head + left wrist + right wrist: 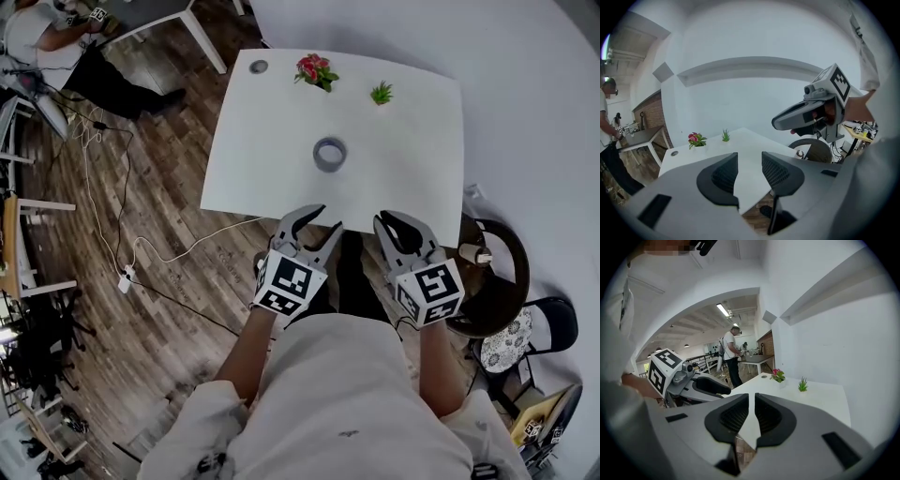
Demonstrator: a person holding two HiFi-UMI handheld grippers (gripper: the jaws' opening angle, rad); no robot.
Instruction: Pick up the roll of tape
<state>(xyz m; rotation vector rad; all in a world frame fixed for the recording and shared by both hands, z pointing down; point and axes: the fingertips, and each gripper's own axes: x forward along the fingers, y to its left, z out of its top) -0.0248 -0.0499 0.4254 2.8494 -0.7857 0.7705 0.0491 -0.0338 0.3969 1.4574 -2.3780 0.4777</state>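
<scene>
A grey roll of tape (329, 154) lies flat near the middle of the white table (422, 178). Both grippers hover side by side just off the table's near edge, short of the roll. My left gripper (323, 221) is open, with only table showing between its jaws (750, 164). My right gripper (401, 225) holds its jaws a narrow slit apart, with nothing in the gap (752, 404). The roll is hidden in both gripper views.
A pink flower pot (316, 70), a small green plant (381, 93) and a round grommet (259, 67) sit along the table's far side. A dark round chair (502, 277) stands to the right. Cables (131, 258) trail over the wooden floor at left.
</scene>
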